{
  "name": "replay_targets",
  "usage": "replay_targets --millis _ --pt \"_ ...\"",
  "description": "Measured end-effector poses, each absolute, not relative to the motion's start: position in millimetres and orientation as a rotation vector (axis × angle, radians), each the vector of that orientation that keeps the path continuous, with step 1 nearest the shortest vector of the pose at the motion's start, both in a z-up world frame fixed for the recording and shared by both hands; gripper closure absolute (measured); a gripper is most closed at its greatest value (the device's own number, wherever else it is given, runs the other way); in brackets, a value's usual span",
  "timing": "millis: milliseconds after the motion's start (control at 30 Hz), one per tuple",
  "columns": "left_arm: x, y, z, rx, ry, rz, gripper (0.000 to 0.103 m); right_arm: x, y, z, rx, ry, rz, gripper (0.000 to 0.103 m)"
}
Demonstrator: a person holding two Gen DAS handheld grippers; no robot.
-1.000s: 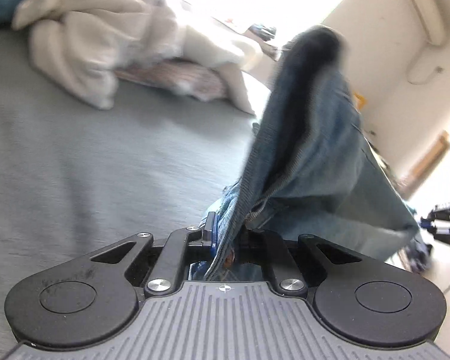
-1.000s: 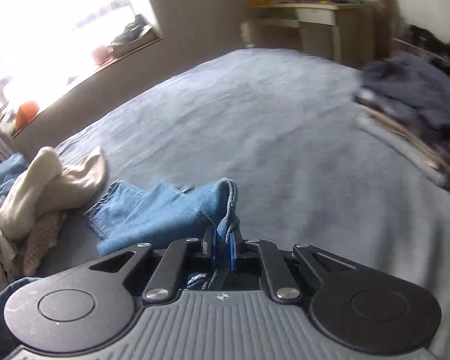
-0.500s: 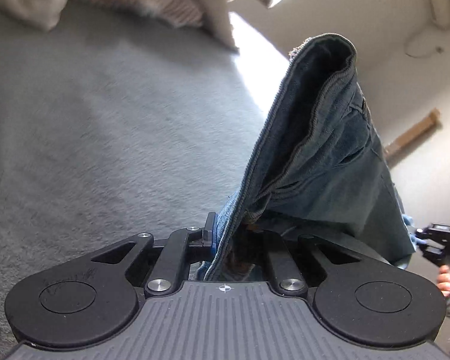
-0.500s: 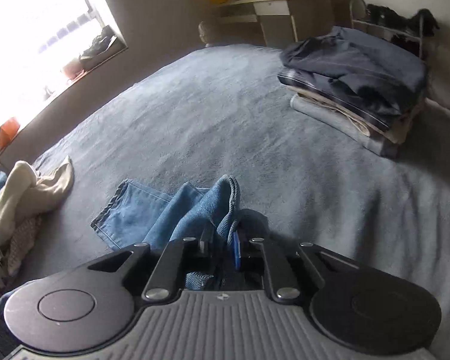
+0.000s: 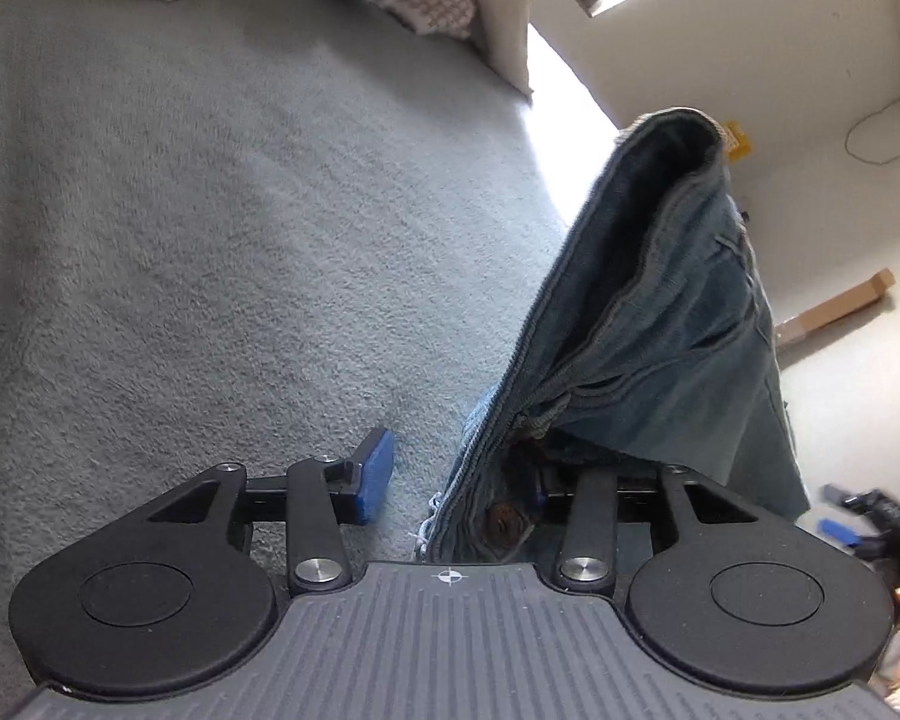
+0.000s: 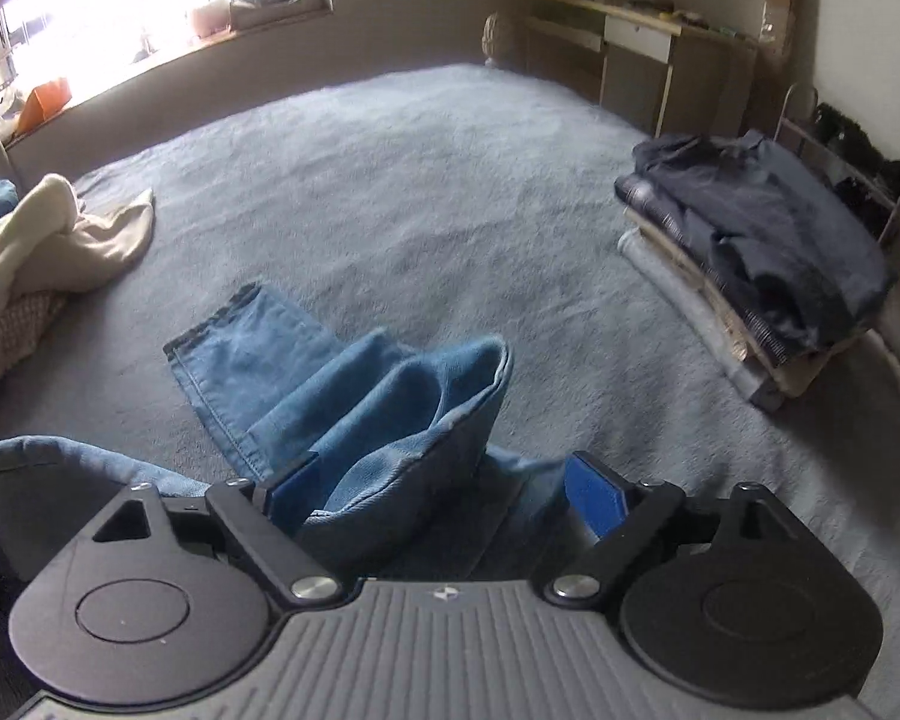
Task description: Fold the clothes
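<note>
Between both opening hand-held grippers, left (image 5: 456,480) and right (image 6: 444,495), unpinched jeans (image 6: 306,384) run toward the bed's (image 6: 426,192) window-side edge.

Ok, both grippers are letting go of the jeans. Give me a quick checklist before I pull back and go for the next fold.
1. Left gripper released: jaws opening, left pad clear, but jeans drape over the right side. Cannot tell.
2. Right gripper released: jaws opening wide, denim loose between them. Ok.
3. Jeans lying flat: bunched, waistband standing up. Not ok.
4. Leg hem on the bed: ok.
5. Folded stack undisturbed and apart from the jeans: ok.
6. Unfolded pile clear of the jeans: ok.
</note>
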State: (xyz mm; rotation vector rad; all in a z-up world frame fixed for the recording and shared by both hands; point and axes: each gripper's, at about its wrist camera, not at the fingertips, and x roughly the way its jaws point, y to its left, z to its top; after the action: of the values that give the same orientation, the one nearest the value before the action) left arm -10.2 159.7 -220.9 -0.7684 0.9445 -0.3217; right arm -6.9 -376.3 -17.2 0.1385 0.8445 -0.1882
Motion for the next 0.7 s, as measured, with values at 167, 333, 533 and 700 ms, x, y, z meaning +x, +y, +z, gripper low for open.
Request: replay_targets --millis 167,333,533,700 --pt "-28.1 170.5 -211.7 -0.767 0.902 -0.298 0.049 -29.5 -382.1 22.8 0.235 0.680 -0.134 0.010" --pt "-49.2 185.9 -204.1 -0.741 0.907 -0.276 0.049 -40.7 -355.0 22.7 0.485 0.694 0.165 0.010" --pt "-67.0 179.7 -198.7 -0.704 0.945 -0.330 0.048 -41.6 -273.5 -49.1 0.661 1.063 0.457 0.010" --pt "-77.4 170.5 -196.6 -0.681 0.959 -0.359 0.048 -60.8 -228.3 -127.6 0.816 1.397 0.387 0.013"
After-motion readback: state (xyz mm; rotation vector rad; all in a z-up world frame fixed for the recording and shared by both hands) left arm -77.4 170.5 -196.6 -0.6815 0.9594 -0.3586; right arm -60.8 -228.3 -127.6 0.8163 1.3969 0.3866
